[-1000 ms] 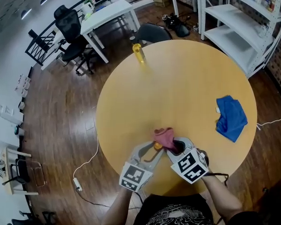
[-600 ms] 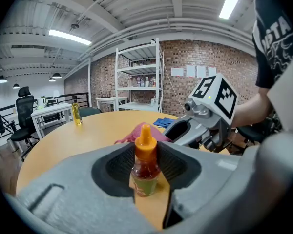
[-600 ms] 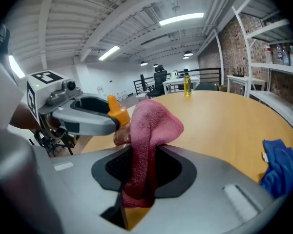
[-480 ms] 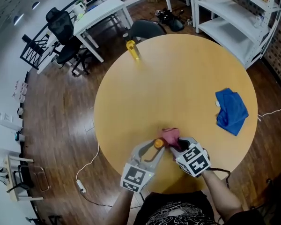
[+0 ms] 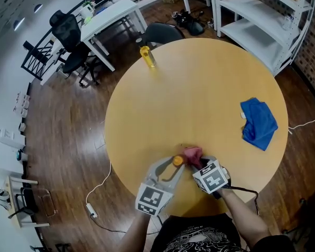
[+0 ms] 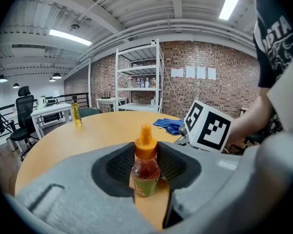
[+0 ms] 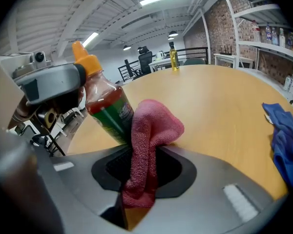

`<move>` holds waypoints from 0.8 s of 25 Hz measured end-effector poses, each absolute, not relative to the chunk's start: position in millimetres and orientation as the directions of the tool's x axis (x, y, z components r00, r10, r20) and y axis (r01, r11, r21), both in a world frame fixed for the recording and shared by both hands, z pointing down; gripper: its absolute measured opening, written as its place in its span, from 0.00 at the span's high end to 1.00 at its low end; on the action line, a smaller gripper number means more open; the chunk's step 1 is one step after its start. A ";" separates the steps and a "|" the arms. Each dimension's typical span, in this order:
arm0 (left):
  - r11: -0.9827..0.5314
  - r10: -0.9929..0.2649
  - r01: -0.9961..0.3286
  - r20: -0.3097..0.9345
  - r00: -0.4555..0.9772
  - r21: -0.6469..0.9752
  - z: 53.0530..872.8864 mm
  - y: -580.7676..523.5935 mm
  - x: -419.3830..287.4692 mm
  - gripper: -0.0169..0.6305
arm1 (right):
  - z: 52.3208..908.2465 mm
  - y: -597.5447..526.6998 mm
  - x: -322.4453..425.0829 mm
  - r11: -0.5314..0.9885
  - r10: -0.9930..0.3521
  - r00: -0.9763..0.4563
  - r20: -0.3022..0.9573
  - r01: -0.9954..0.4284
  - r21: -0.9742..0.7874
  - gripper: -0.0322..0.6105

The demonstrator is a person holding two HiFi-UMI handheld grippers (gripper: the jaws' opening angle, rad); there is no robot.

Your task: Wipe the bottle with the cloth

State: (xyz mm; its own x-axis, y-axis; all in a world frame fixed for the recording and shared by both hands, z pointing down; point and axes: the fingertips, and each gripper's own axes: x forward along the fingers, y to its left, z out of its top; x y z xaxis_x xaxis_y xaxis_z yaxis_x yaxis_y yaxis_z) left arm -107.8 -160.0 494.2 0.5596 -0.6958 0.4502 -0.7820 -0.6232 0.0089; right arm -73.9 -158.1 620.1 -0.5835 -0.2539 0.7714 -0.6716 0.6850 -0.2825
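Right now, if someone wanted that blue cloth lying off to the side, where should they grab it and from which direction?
Probably one of the raised folds near the middle of the blue cloth, coming straight down from above. It lies crumpled and low on the table, so a sideways approach would likely just push it along, while a pinch on a bunched ridge should lift it.

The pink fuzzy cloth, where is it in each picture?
Head view: low centre, pink fuzzy cloth beside the orange-capped sauce bottle.
Left gripper view: not in it.
Right gripper view: centre, pinched in the right gripper, in front of the bottle.
Shared landmark: the crumpled blue cloth, seen in all three.
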 end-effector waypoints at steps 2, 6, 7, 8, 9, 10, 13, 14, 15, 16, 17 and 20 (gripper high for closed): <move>-0.624 -0.694 -0.781 0.453 0.560 0.009 494.3 -160.0 -108.1 0.76 | 622.1 -157.5 -74.0 0.678 -0.245 -0.580 0.777 -0.675 -0.291 0.78; -0.634 -0.685 -0.773 0.460 0.565 0.006 494.0 -158.7 -108.8 0.76 | 594.9 -161.9 -72.3 0.679 -0.320 -0.608 0.727 -0.682 -0.272 0.78; -0.637 -0.683 -0.771 0.461 0.566 0.003 494.3 -158.9 -108.9 0.76 | 581.4 -164.0 -72.4 0.680 -0.352 -0.627 0.695 -0.682 -0.270 0.78; -0.639 -0.682 -0.769 0.463 0.567 0.000 494.6 -159.2 -108.9 0.76 | 566.1 -165.9 -72.7 0.683 -0.385 -0.648 0.657 -0.679 -0.269 0.78; -0.641 -0.680 -0.767 0.464 0.567 -0.003 494.7 -159.3 -108.8 0.76 | 549.9 -167.1 -73.1 0.688 -0.416 -0.670 0.615 -0.674 -0.268 0.78; -0.643 -0.679 -0.765 0.465 0.567 -0.006 494.7 -159.1 -108.6 0.76 | 533.8 -167.3 -73.7 0.696 -0.444 -0.689 0.573 -0.668 -0.264 0.78; -0.645 -0.679 -0.764 0.464 0.568 -0.009 493.1 -157.6 -109.9 0.76 | 494.2 -162.5 -77.5 0.732 -0.501 -0.730 0.465 -0.644 -0.222 0.78; -0.645 -0.680 -0.764 0.463 0.569 -0.006 492.8 -157.0 -110.6 0.76 | 485.7 -159.8 -79.9 0.747 -0.511 -0.739 0.438 -0.635 -0.199 0.78; -0.644 -0.679 -0.765 0.461 0.571 -0.003 492.8 -156.5 -111.0 0.76 | 480.4 -156.7 -82.5 0.762 -0.516 -0.747 0.419 -0.624 -0.175 0.78; -0.644 -0.679 -0.765 0.460 0.572 0.000 492.9 -156.0 -111.0 0.76 | 478.6 -153.3 -85.2 0.776 -0.515 -0.754 0.408 -0.612 -0.153 0.78; -0.644 -0.679 -0.765 0.460 0.572 0.001 493.2 -155.6 -110.8 0.76 | 479.2 -150.0 -87.7 0.788 -0.510 -0.759 0.404 -0.601 -0.136 0.78; -0.646 -0.676 -0.763 0.467 0.570 -0.002 495.5 -154.7 -110.7 0.76 | 485.0 -144.7 -91.4 0.807 -0.493 -0.772 0.401 -0.578 -0.120 0.78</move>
State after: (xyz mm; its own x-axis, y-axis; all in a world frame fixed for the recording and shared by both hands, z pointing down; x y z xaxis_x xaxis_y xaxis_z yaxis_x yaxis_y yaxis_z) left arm -110.7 -154.7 495.5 0.5701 -0.6756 0.4674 -0.7635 -0.6459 -0.0022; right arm -91.4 -144.7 485.0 -0.7717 -0.4933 0.4014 -0.5784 0.8068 -0.1204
